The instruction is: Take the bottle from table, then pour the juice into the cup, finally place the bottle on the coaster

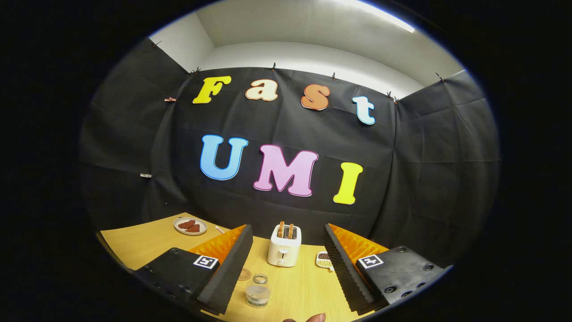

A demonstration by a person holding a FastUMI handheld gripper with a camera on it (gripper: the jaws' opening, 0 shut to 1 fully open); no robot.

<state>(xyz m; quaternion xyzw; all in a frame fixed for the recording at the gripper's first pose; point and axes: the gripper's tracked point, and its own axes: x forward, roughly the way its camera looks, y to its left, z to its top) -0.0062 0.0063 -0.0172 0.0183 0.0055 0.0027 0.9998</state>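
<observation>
My gripper (286, 228) is open and held above the wooden table (143, 243), with a wide gap between its fingers and nothing in it. A small clear glass cup (258, 290) stands on the table below the gap, close to the left finger. Just beyond the cup lies a round brown coaster (244, 274), partly hidden behind the left finger (228, 268).
A white toaster (284, 248) with two slices of toast stands ahead between the fingers. A small patterned dish (324, 260) lies right of it, and a plate (190, 226) of reddish food sits far left. A person's fingertip (315, 318) shows at the near edge.
</observation>
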